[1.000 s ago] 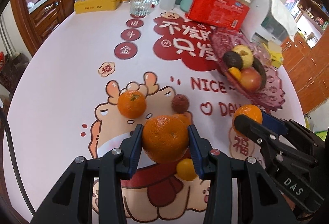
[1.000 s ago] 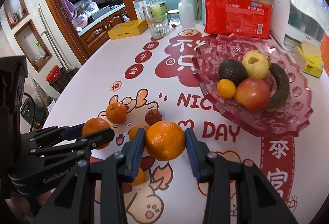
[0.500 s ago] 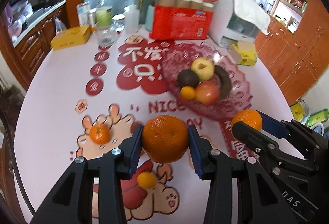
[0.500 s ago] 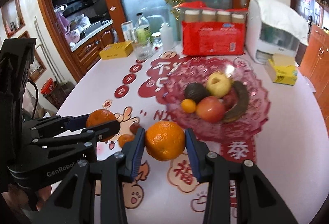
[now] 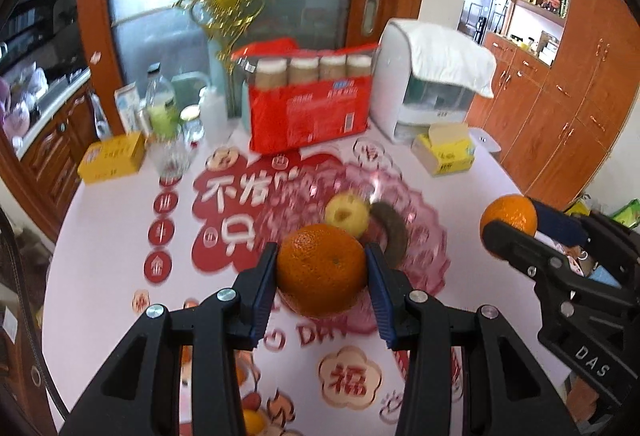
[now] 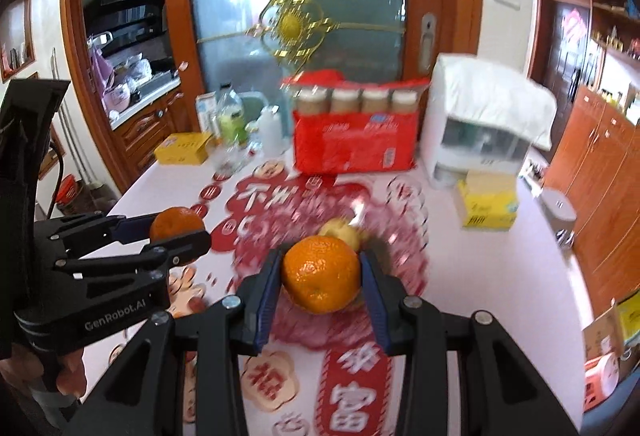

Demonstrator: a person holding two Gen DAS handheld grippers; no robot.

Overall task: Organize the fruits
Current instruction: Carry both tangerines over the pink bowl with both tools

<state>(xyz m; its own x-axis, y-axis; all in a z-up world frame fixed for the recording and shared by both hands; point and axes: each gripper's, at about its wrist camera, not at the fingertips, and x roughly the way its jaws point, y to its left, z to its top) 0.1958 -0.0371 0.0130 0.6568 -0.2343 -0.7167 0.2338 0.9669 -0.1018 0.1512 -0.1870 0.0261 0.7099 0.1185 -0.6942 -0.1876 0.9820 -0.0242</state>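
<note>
both grippers have risen off the table toward the pink fruit dish; left gripper and right gripper each clamp an orange, carried aloft for dropping in.

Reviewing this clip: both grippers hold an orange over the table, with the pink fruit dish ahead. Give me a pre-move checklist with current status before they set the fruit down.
1. Left gripper grips its orange: ok, jaws pressed on both sides.
2. Right gripper grips its orange: ok, held the same way.
3. Grippers apart from each other: ok, a clear gap shows in both views.
4. Pink fruit dish within view ahead: ok, though blurred.
5. Free spot in the dish: cannot tell; the yellow apple and a dark fruit sit there, and the rest is hidden behind the oranges.
6. Oranges directly above the dish: cannot tell from these angles.
</note>
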